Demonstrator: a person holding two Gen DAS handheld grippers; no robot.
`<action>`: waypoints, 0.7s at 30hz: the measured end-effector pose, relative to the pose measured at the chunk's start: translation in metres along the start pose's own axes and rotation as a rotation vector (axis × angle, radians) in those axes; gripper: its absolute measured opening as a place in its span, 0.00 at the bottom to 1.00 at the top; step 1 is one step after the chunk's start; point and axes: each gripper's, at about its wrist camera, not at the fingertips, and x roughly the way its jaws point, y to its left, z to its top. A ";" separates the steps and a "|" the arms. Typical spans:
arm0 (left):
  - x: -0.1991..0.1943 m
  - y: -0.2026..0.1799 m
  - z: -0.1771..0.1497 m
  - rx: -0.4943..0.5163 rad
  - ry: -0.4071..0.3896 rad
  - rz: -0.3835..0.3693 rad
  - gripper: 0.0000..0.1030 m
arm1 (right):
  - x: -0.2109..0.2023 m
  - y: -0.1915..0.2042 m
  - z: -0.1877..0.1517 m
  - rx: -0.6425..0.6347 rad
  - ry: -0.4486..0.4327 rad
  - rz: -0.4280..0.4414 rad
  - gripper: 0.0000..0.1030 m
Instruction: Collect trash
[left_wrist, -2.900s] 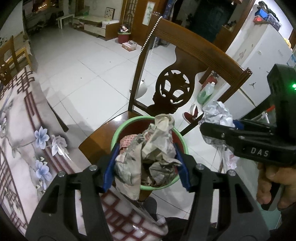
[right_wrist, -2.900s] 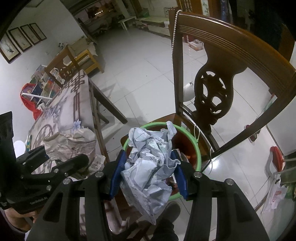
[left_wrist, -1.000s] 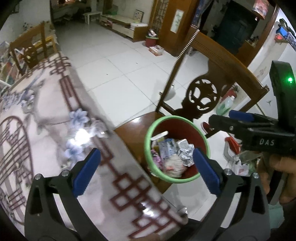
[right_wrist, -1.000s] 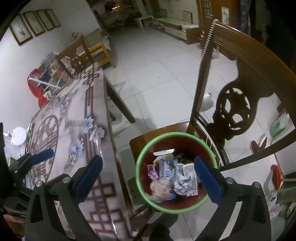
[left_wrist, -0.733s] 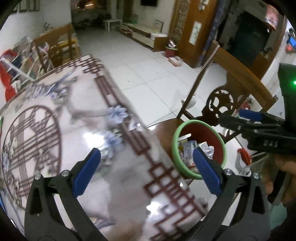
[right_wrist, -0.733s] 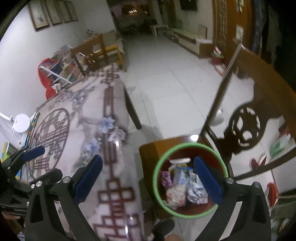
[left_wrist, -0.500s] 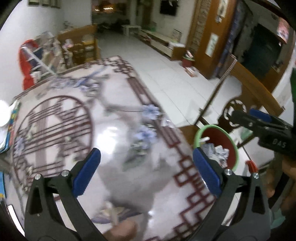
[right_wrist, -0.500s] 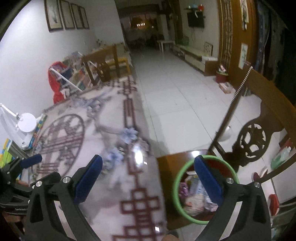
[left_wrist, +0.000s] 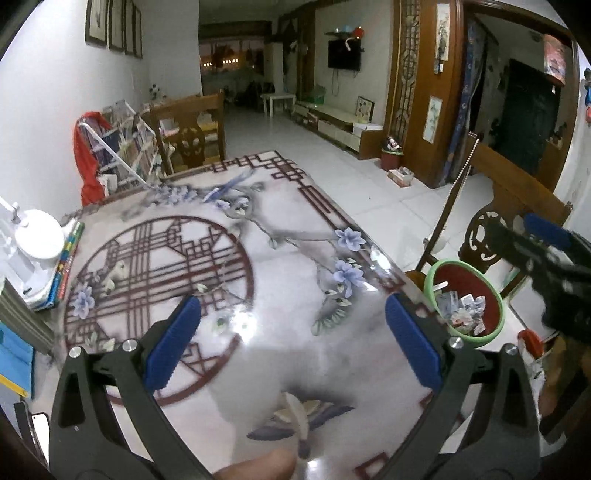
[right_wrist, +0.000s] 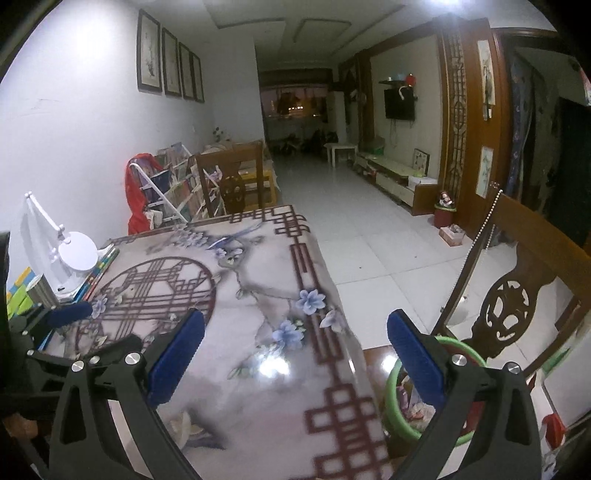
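Note:
A red bin with a green rim (left_wrist: 428, 277) stands on a wooden chair seat at the table's right edge, with crumpled paper and wrappers (left_wrist: 460, 308) inside. In the right wrist view the bin's rim (right_wrist: 393, 398) shows behind my right finger. My left gripper (left_wrist: 291, 339) is open and empty above the patterned table (left_wrist: 258, 266). My right gripper (right_wrist: 293, 358) is open and empty above the table's right side; it also shows in the left wrist view (left_wrist: 546, 243), above the bin. No loose trash shows on the table.
A white desk lamp (left_wrist: 33, 236) on books stands at the table's left edge. The carved chair back (right_wrist: 517, 295) rises behind the bin. Another chair (right_wrist: 236, 181) and a book rack (right_wrist: 166, 192) stand beyond the table's far end. White tiled floor (right_wrist: 369, 236) lies to the right.
Both grippers held crumpled paper over the bin, then opened; the paper now lies in the bin. Both have since swung left and up from the bin toward the table.

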 end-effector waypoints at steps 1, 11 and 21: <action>-0.002 0.002 -0.001 -0.002 -0.004 0.005 0.95 | -0.002 0.004 -0.003 0.000 0.005 0.002 0.93; -0.010 0.032 -0.001 -0.063 -0.041 0.004 0.95 | -0.002 0.022 -0.007 0.003 -0.001 -0.032 0.93; -0.010 0.034 0.000 -0.057 -0.060 -0.014 0.95 | 0.001 0.018 -0.012 0.026 0.018 -0.062 0.93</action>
